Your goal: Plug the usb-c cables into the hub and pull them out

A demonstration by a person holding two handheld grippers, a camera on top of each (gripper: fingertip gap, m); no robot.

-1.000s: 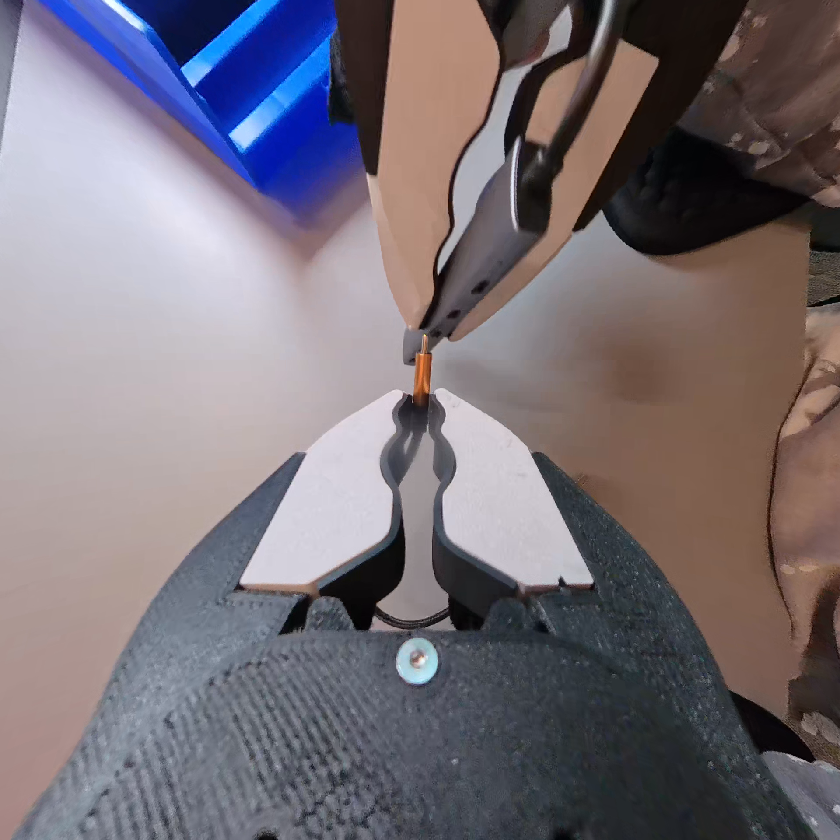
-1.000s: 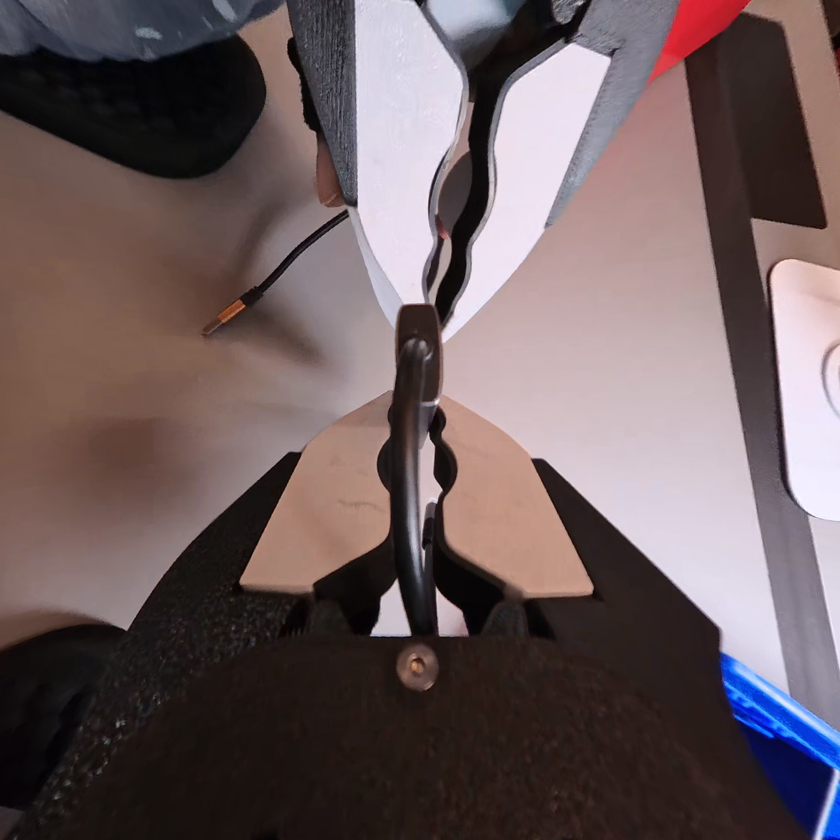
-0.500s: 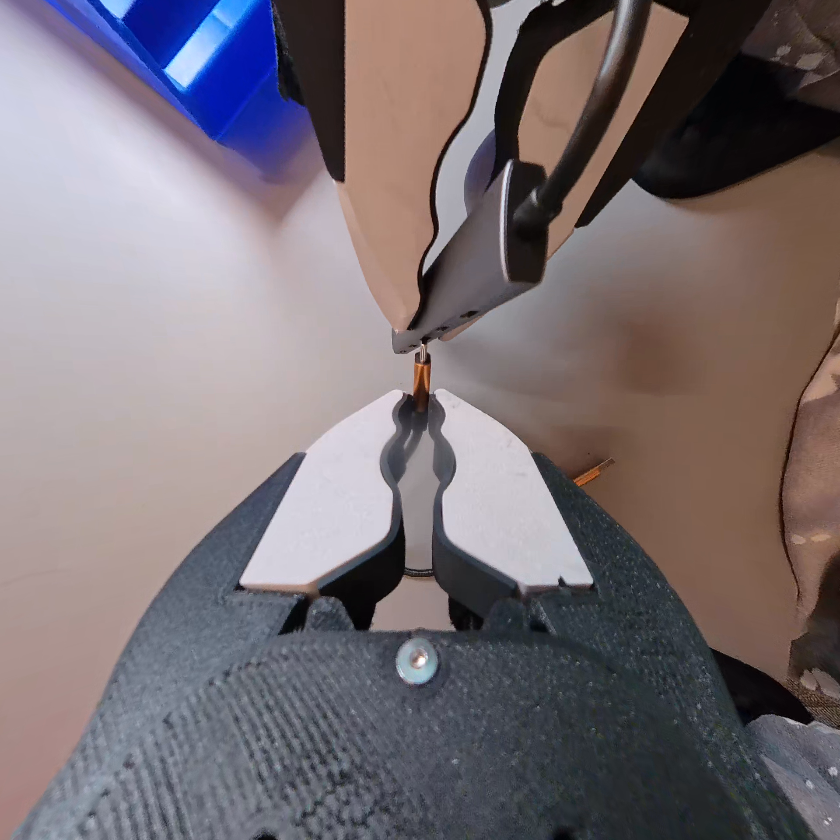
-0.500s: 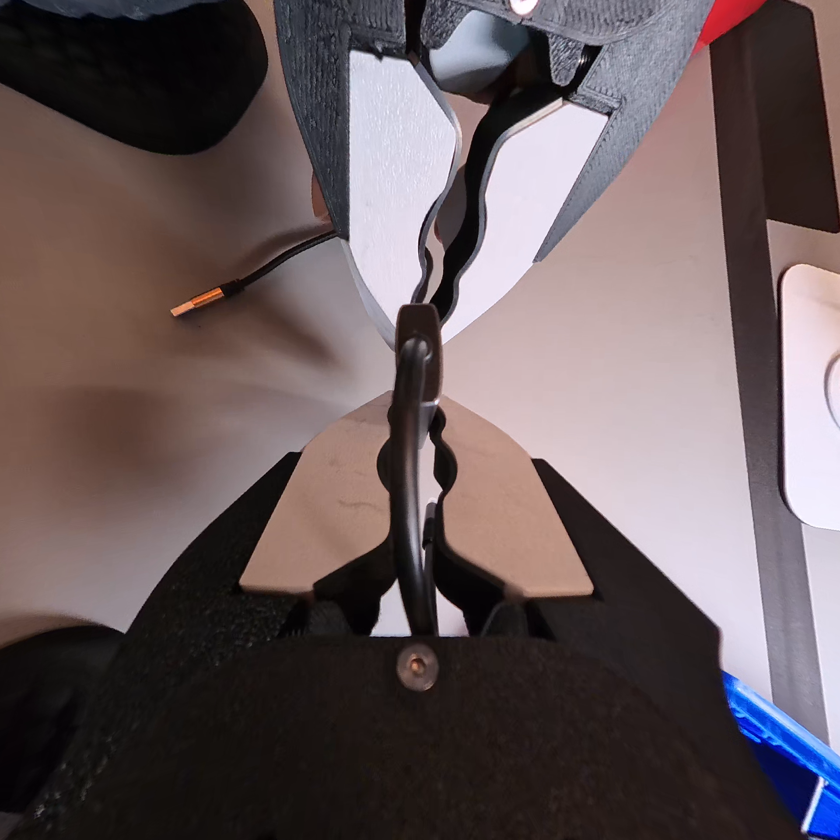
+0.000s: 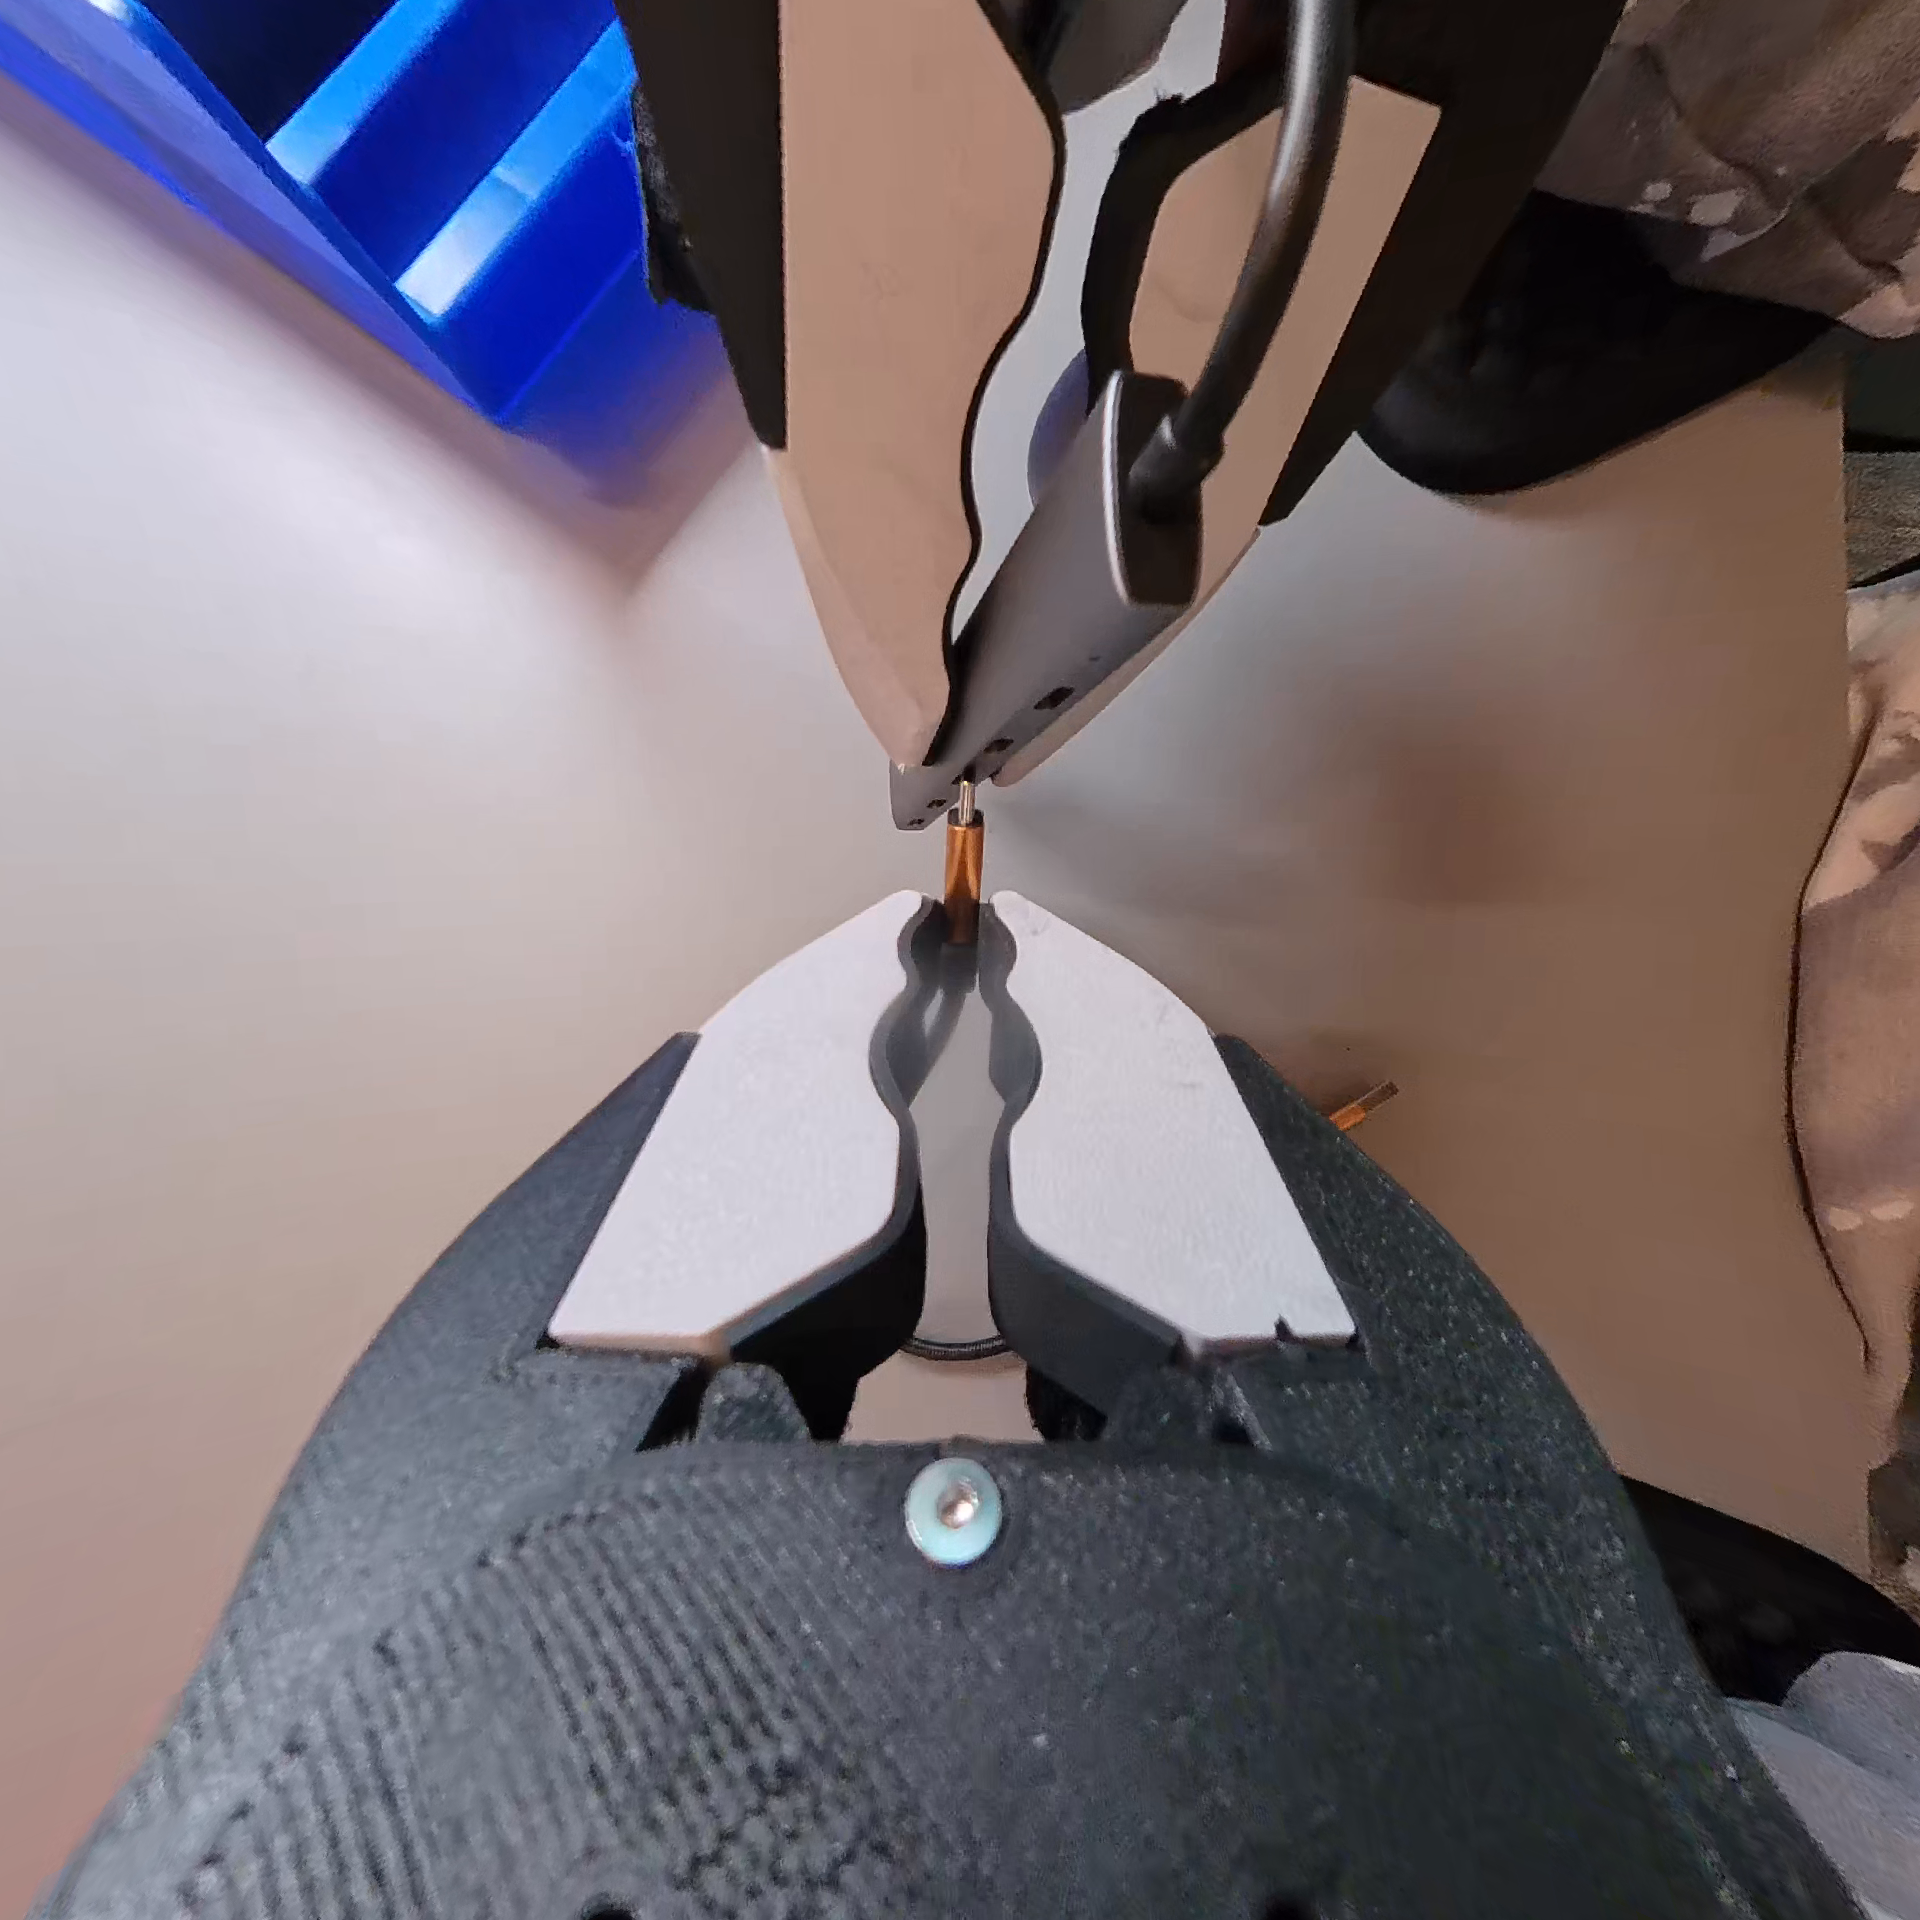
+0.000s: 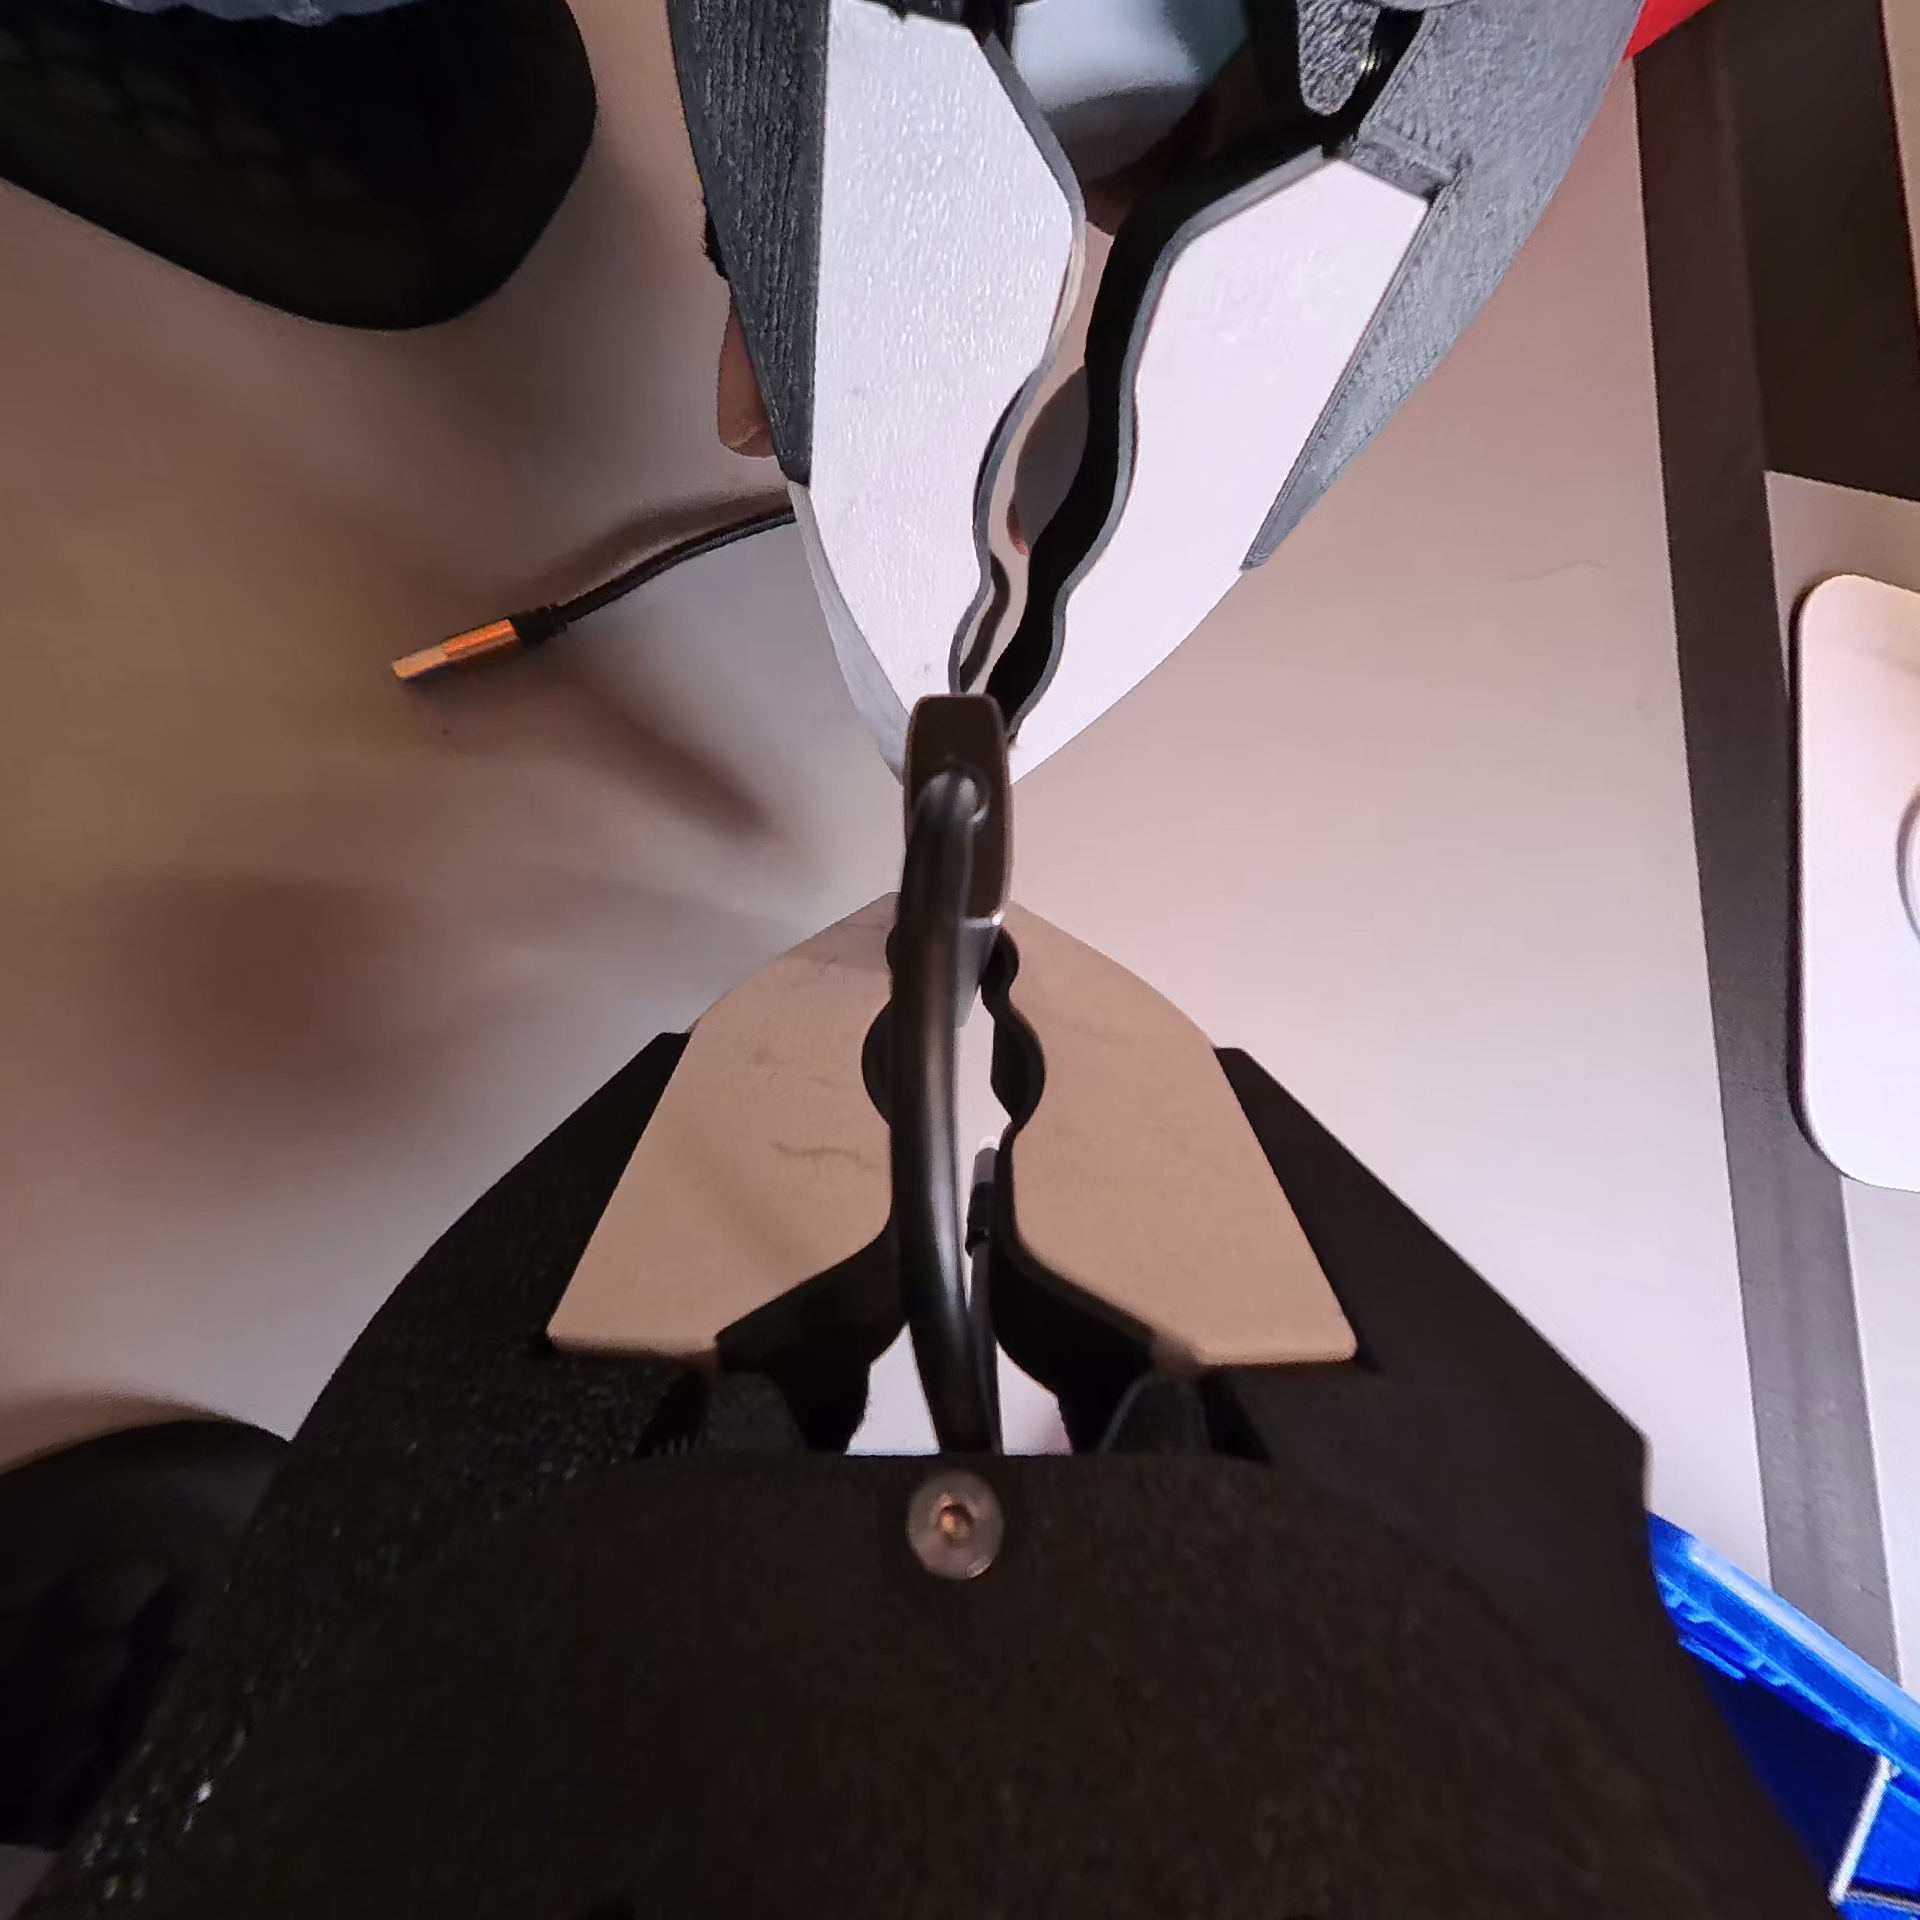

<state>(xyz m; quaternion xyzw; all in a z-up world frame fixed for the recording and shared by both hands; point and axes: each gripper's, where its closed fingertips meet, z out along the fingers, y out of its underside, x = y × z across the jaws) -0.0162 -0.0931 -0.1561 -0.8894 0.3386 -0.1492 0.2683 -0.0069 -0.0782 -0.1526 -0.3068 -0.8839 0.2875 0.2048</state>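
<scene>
My left gripper (image 5: 958, 906) is shut on an orange usb-c plug (image 5: 959, 871). The plug's metal tip touches a port on the edge of the grey hub (image 5: 1049, 634). My right gripper (image 6: 951, 930) is shut on the hub (image 6: 961, 821) and holds it above the table, with the hub's black cable (image 6: 928, 1143) running back between its fingers. In the left wrist view the right gripper (image 5: 961, 764) comes down from the top. A second orange usb-c plug (image 6: 457, 655) lies loose on the table; its tip also shows in the left wrist view (image 5: 1369, 1101).
A blue bin (image 5: 436, 218) stands at the upper left of the left wrist view and shows at the lower right of the right wrist view (image 6: 1808, 1704). A white pad (image 6: 1860, 883) lies at the right. A person's patterned sleeve (image 5: 1870, 727) is at the right. Only a small space, under 4 cm, lies between the two pairs of fingers.
Both grippers shifted slightly while held together. The hub turned a little and its port edge now meets the plug tip more squarely. Both stayed shut.
</scene>
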